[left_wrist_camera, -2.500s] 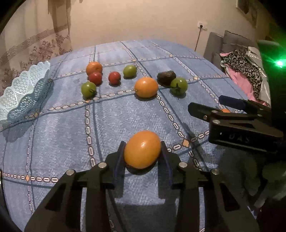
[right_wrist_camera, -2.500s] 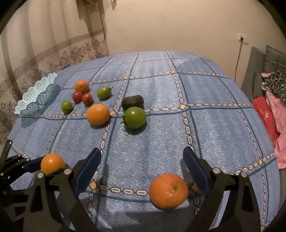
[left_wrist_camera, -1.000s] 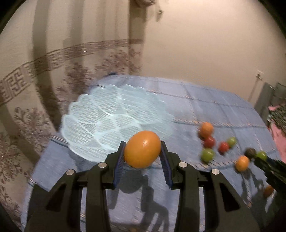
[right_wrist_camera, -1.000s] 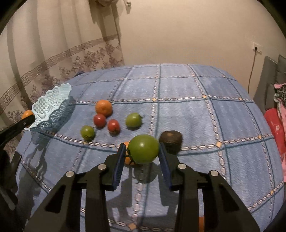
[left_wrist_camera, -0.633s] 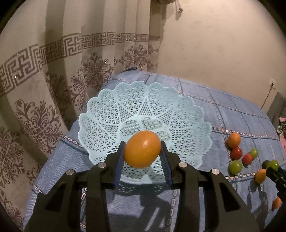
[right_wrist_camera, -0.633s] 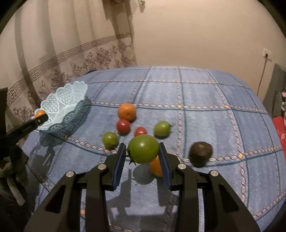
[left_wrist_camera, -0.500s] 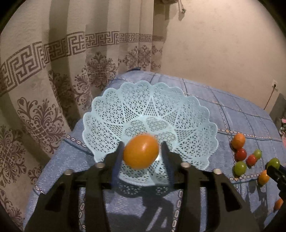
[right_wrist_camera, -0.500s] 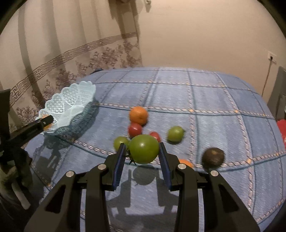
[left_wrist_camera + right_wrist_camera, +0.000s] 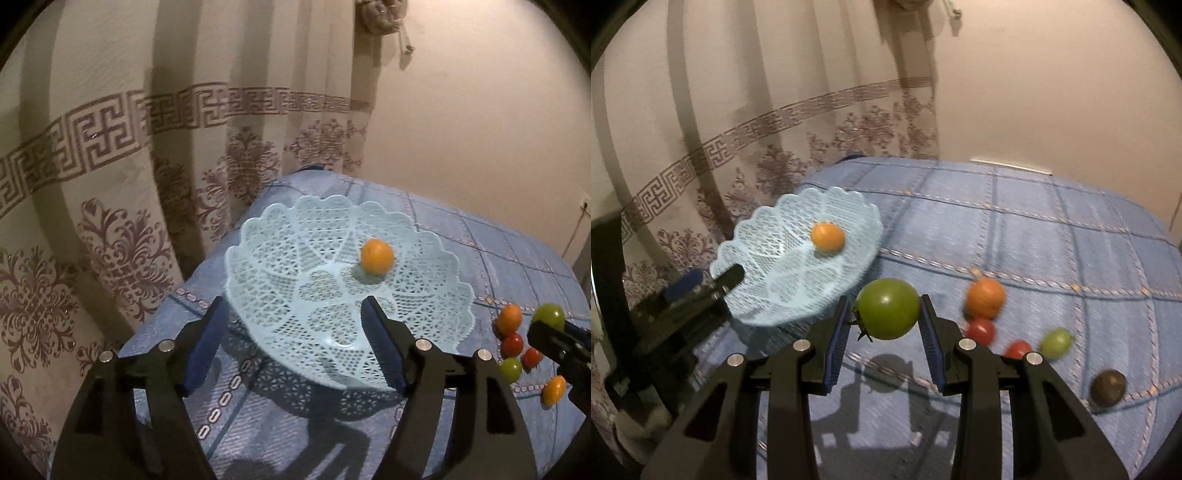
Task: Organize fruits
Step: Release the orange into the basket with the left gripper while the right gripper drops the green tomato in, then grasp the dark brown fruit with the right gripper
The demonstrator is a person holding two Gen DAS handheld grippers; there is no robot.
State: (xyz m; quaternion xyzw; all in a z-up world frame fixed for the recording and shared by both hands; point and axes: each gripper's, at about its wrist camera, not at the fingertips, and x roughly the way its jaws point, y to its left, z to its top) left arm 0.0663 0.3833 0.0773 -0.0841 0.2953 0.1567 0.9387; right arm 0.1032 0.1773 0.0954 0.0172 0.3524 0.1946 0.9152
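Resting in lattice basket [image 9: 436, 317]: orange fruit [image 9: 377, 256]; left fingers [image 9: 207, 343] spread empty; right fingers [image 9: 838, 332] clamping green tomato [image 9: 888, 314].

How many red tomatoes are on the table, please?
2, on the blue cloth: one beside the orange fruit, one beside the small green tomato. The right hand-held gripper might hide more.

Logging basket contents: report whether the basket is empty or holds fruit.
Holds fruit: one orange lies inside the light blue basket, released from the open left gripper.

No readable text, label, brand or number appears in either wrist view.
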